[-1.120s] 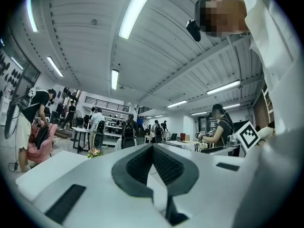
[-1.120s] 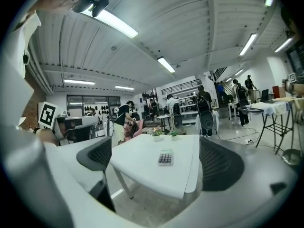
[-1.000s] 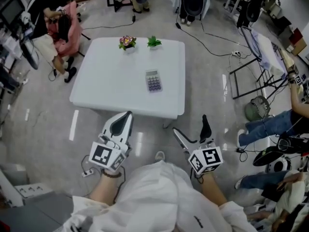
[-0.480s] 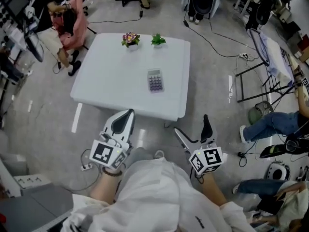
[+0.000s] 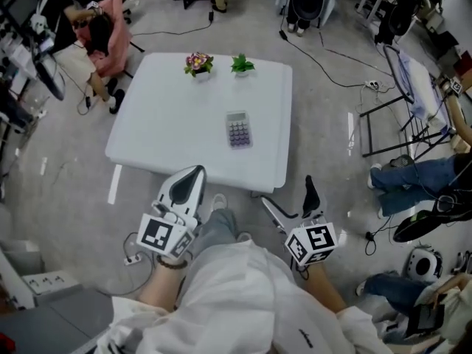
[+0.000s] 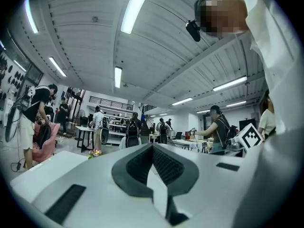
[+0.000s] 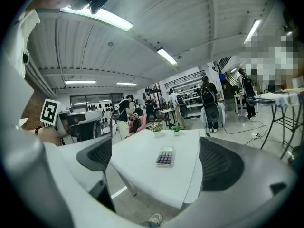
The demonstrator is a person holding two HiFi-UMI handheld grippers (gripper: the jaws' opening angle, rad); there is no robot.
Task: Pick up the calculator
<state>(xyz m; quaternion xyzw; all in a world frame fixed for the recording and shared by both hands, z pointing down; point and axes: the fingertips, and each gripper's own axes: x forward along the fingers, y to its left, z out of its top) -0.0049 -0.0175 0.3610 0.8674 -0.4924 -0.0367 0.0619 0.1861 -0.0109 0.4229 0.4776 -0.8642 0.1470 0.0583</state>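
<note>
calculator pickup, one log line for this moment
grey purple-keyed calculator: untouched on white table | left gripper: shut, empty | right gripper: open, empty

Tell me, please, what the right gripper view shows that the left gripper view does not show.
Only the right gripper view: the calculator, lying flat on the white table, a small green plant behind it, and the right gripper with its jaws apart and nothing between them. Only the left gripper view: the left gripper with its jaws together, empty. Both: the pot of flowers, the ceiling lights and people in the background.
</note>
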